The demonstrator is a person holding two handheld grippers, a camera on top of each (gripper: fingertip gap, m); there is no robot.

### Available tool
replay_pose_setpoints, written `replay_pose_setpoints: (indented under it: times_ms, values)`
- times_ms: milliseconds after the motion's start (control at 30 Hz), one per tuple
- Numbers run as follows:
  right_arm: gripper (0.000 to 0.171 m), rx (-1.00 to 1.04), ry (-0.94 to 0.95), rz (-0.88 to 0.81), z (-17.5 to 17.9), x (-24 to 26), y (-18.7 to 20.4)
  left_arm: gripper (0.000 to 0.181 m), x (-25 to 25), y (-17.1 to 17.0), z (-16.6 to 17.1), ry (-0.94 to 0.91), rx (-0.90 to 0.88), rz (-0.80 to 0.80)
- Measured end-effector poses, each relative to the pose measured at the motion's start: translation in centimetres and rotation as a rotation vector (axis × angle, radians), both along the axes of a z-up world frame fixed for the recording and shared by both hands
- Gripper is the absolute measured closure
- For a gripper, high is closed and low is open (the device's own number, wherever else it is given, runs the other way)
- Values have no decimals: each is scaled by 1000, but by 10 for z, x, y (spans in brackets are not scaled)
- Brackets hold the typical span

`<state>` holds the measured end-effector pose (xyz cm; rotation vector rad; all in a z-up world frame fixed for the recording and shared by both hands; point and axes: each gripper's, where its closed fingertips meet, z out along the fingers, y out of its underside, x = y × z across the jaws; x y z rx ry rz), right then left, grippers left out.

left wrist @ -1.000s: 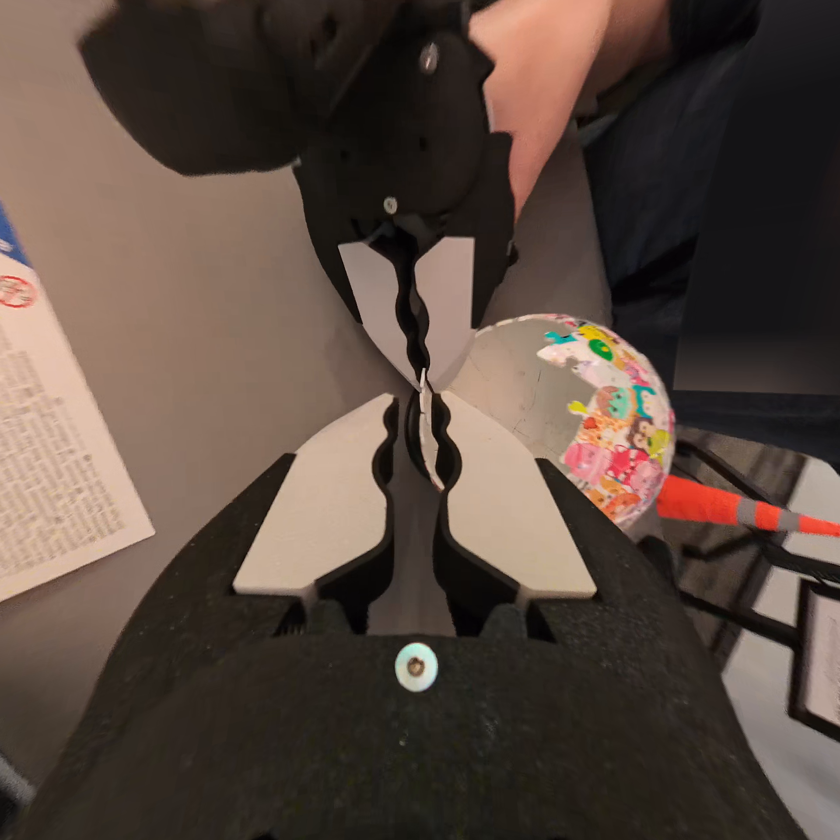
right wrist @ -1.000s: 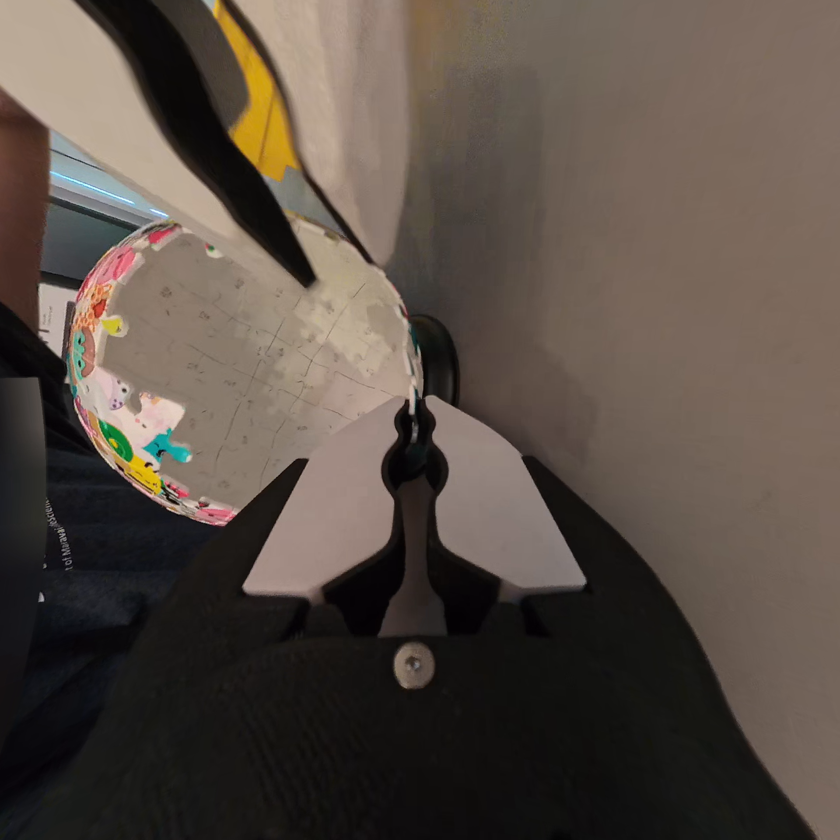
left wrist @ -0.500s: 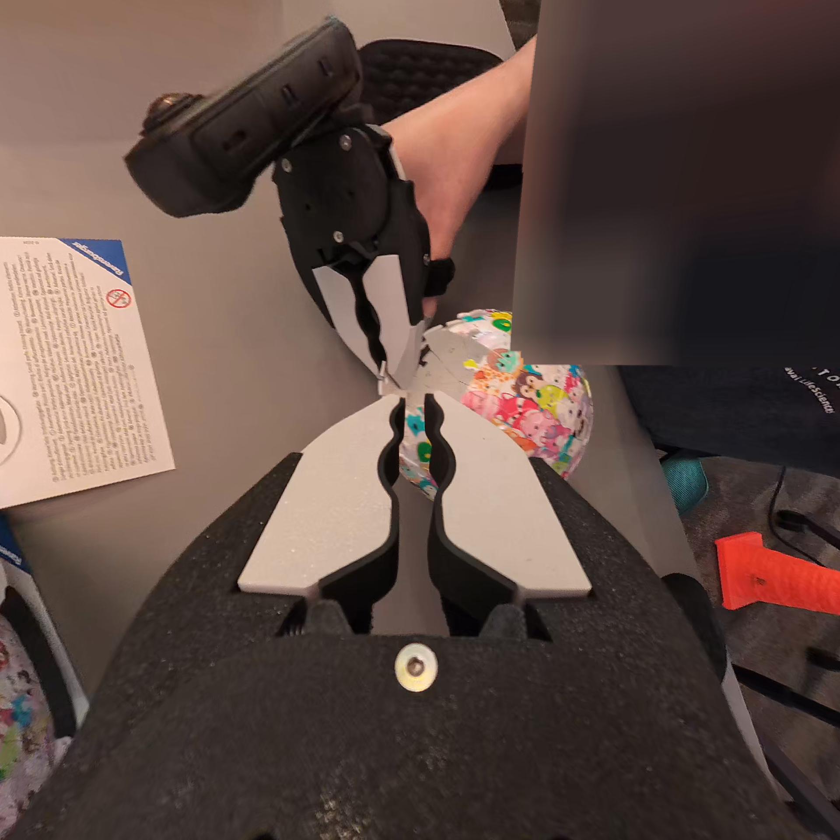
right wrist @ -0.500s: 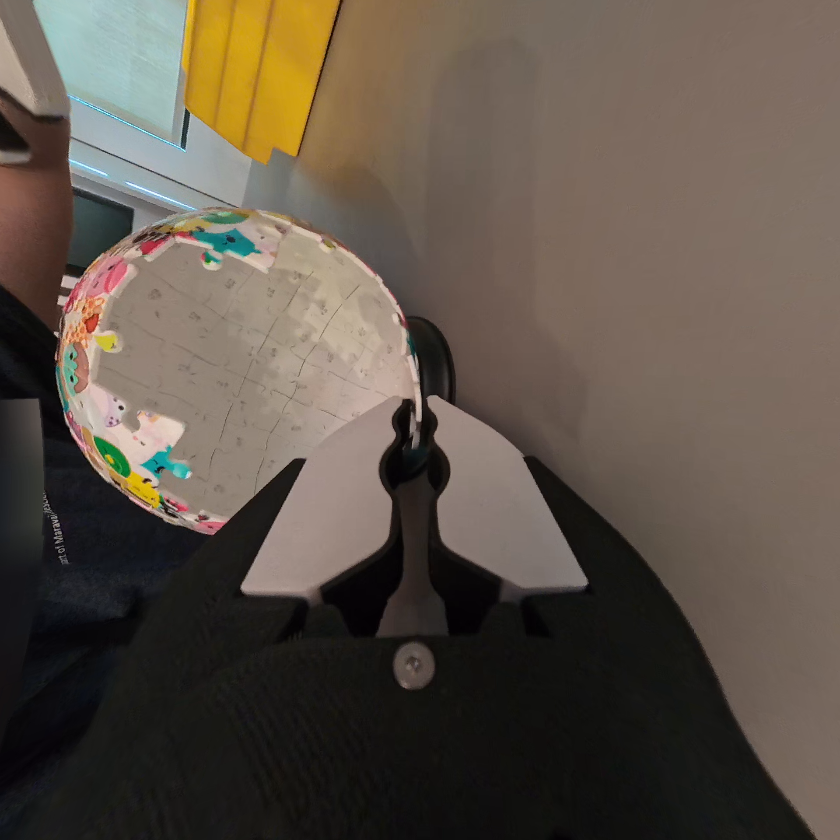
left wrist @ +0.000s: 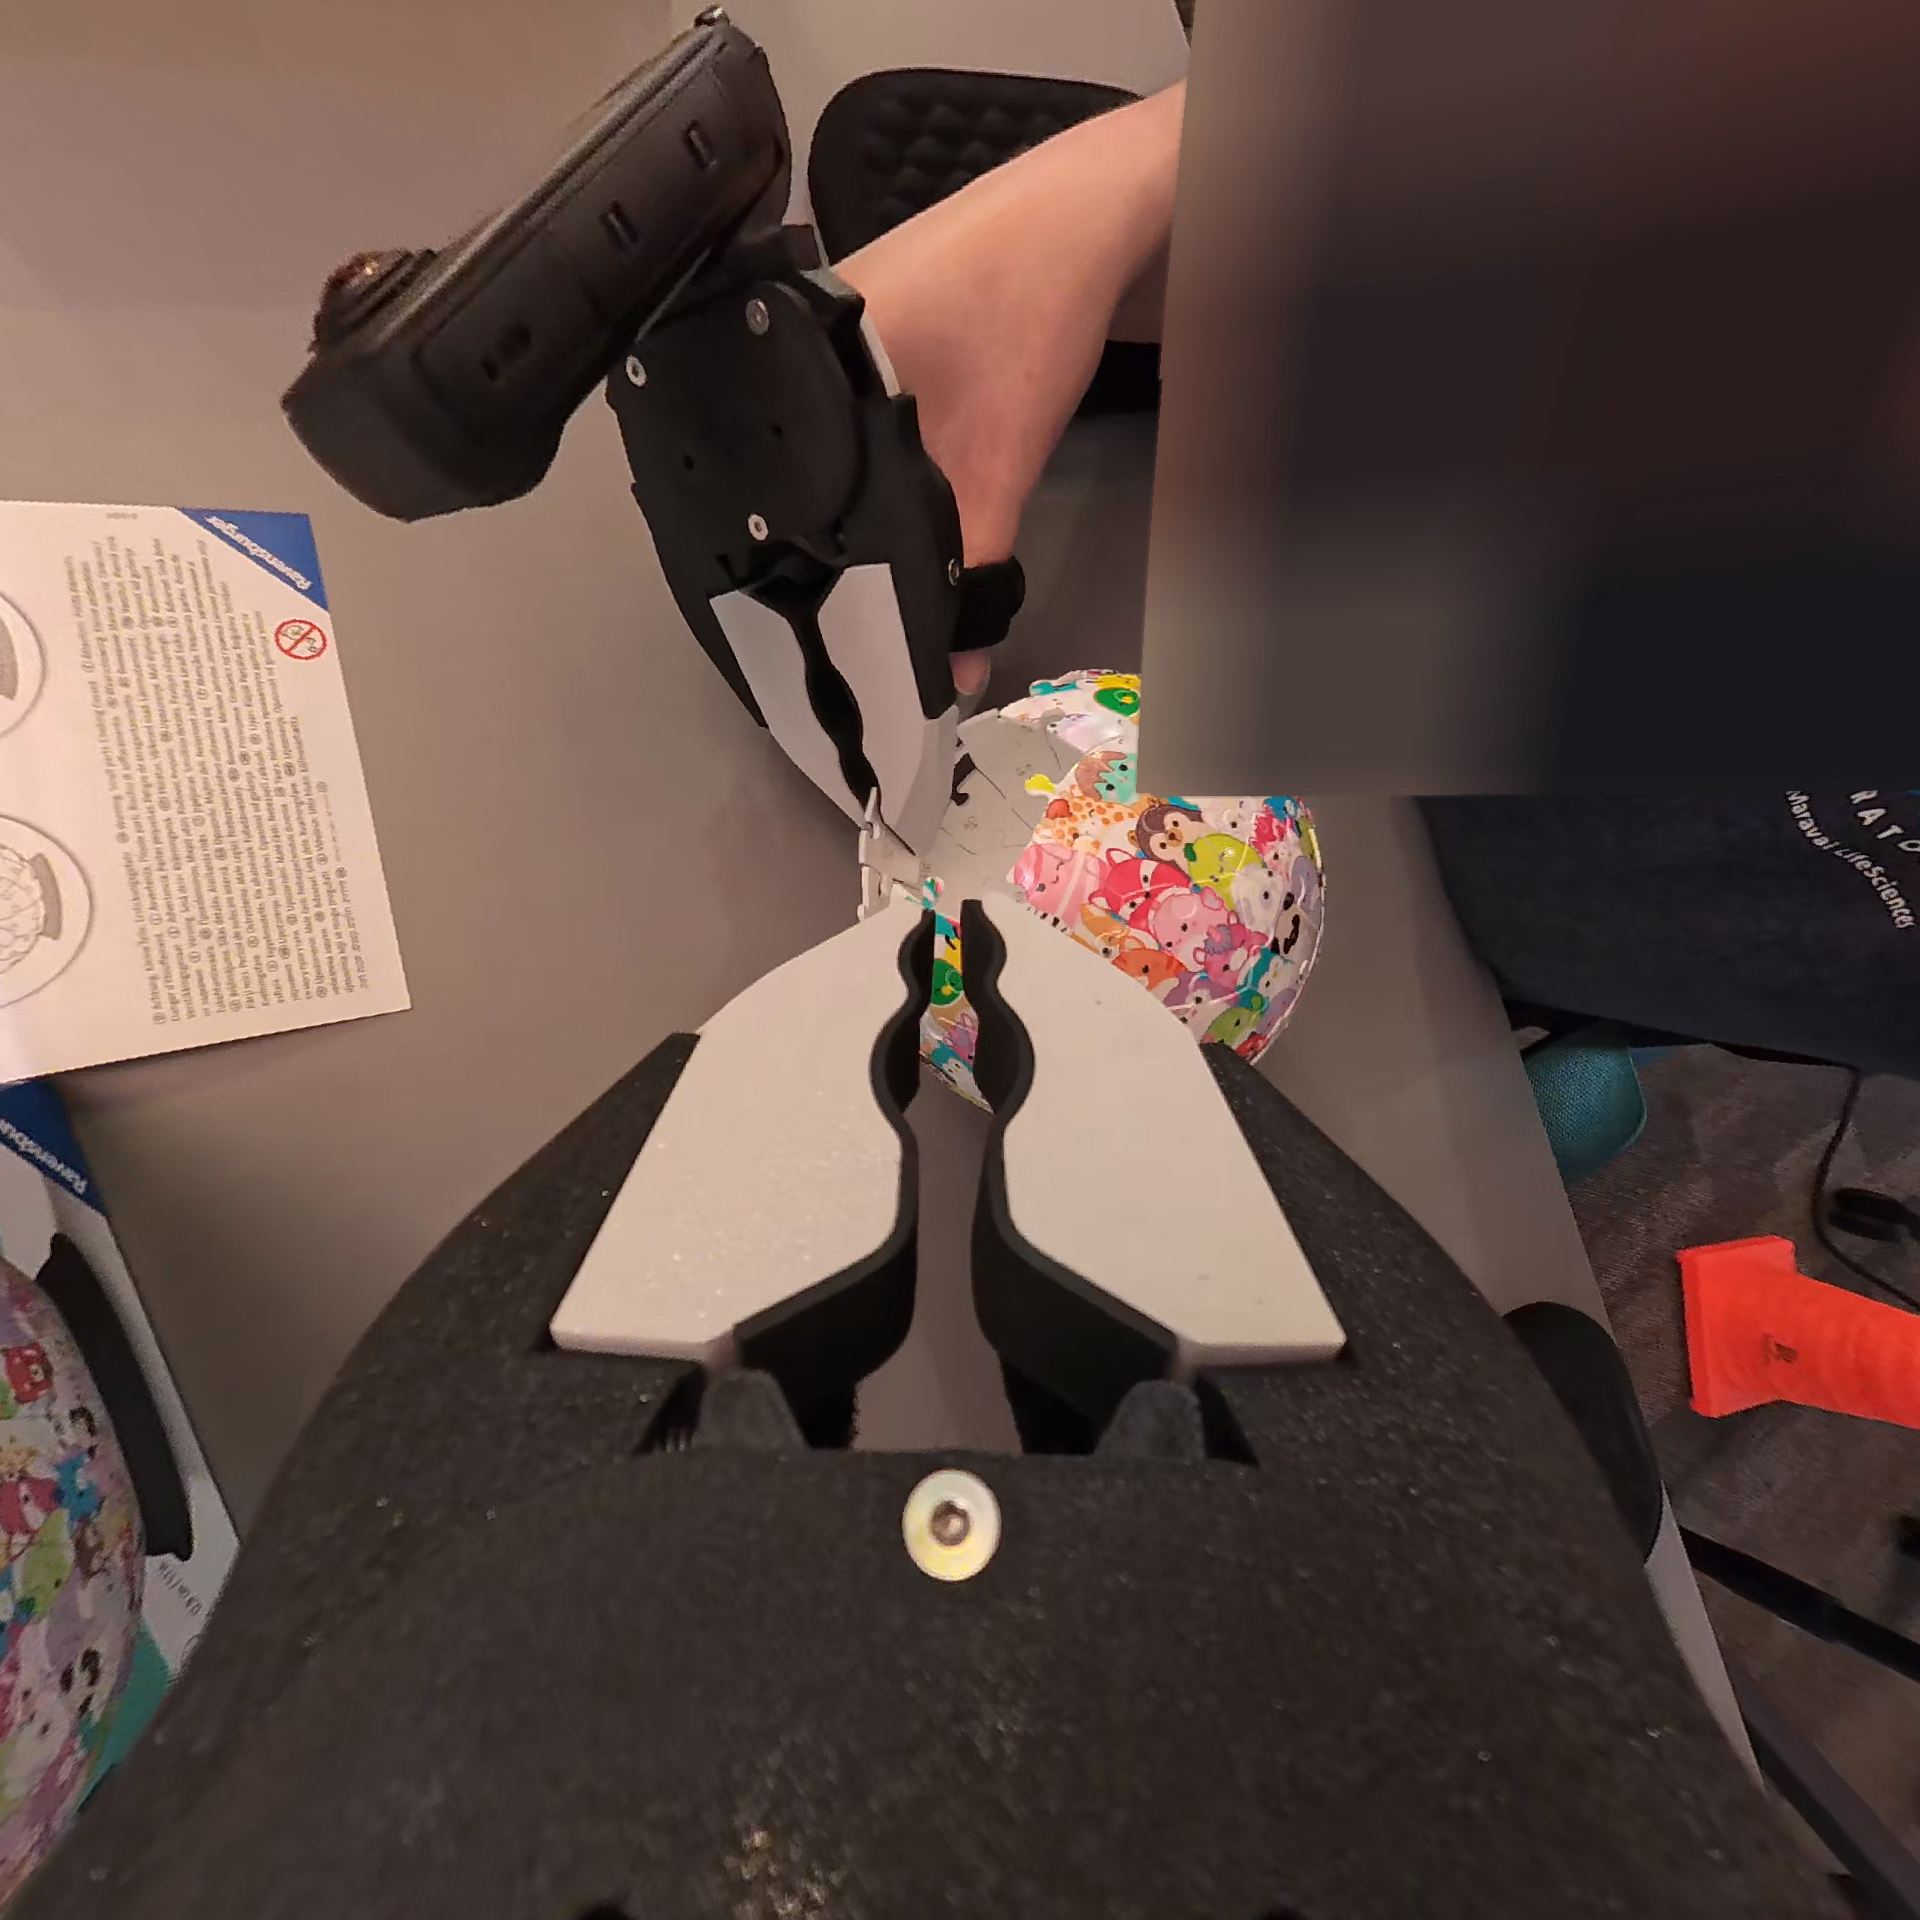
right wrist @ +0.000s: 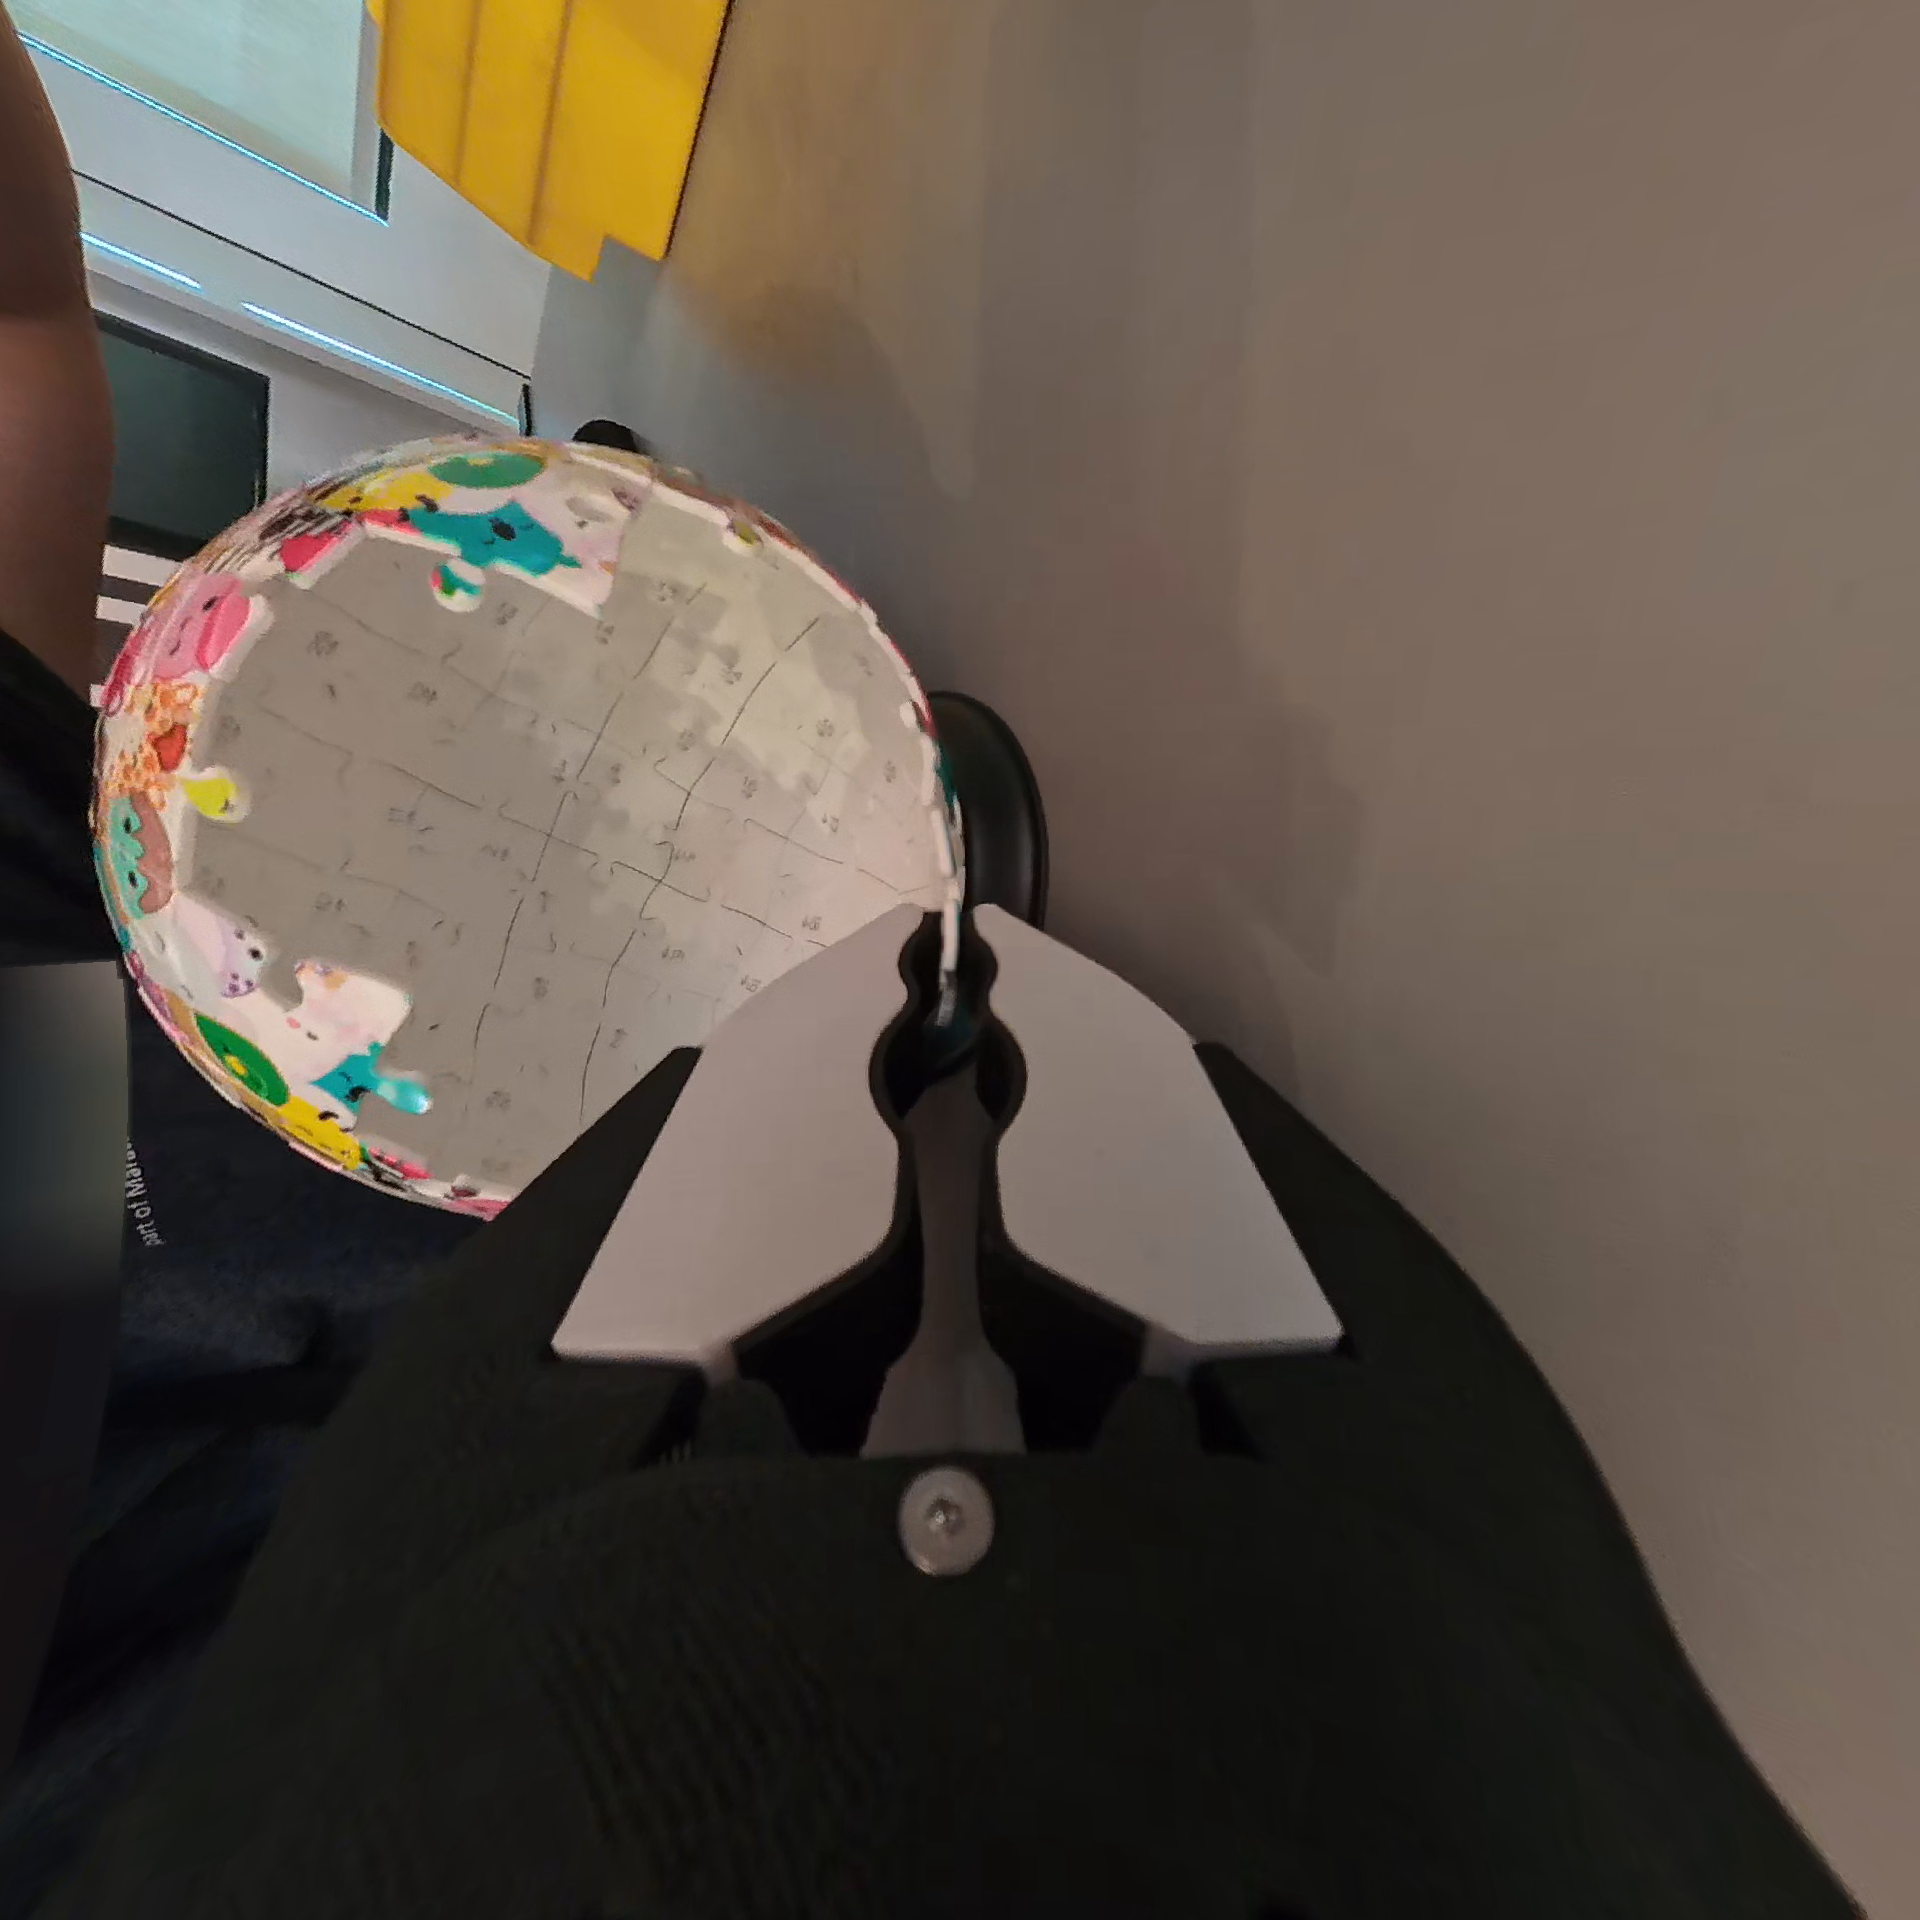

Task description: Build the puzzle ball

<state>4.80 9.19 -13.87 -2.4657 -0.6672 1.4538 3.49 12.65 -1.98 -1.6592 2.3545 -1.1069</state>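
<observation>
The puzzle ball (left wrist: 1174,914) is a partly built shell with colourful cartoon animals outside. Its grey numbered inside (right wrist: 499,810) faces me in the right wrist view, with a ragged open rim. My right gripper (right wrist: 948,925) is shut on the thin rim of the ball and holds it above the grey table. It also shows in the left wrist view (left wrist: 883,816), held by a hand from above. My left gripper (left wrist: 945,925) sits just short of the ball, its fingers nearly together with nothing between them.
A printed instruction sheet (left wrist: 177,779) lies on the table at the left, and the puzzle box (left wrist: 62,1558) is at the lower left. A black round stand (right wrist: 1003,800) sits behind the ball. The table edge runs down the right, with an orange object (left wrist: 1808,1340) on the floor beyond. The gap from one gripper's tips to the other's is roughly 12 cm.
My left gripper has drawn back from the ball and its fingers have come closer together. The right gripper still holds the ball's rim; the ball has turned, showing more of its coloured side.
</observation>
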Motion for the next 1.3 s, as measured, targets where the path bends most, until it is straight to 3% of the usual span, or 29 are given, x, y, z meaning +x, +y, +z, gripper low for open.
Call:
replay_pose_setpoints:
  times_ms: [367, 867, 1300]
  values:
    - [167, 51, -84, 14, -1, 1, -1, 178, 1, 0, 1, -3, 26, -1]
    - [162, 102, -64, 14, 2, 3, 5, 178, 0, -3, 3, 10, 33, -6]
    - [167, 121, -76, 27, 3, 1, 4, 179, -1, -3, 4, 13, 34, -5]
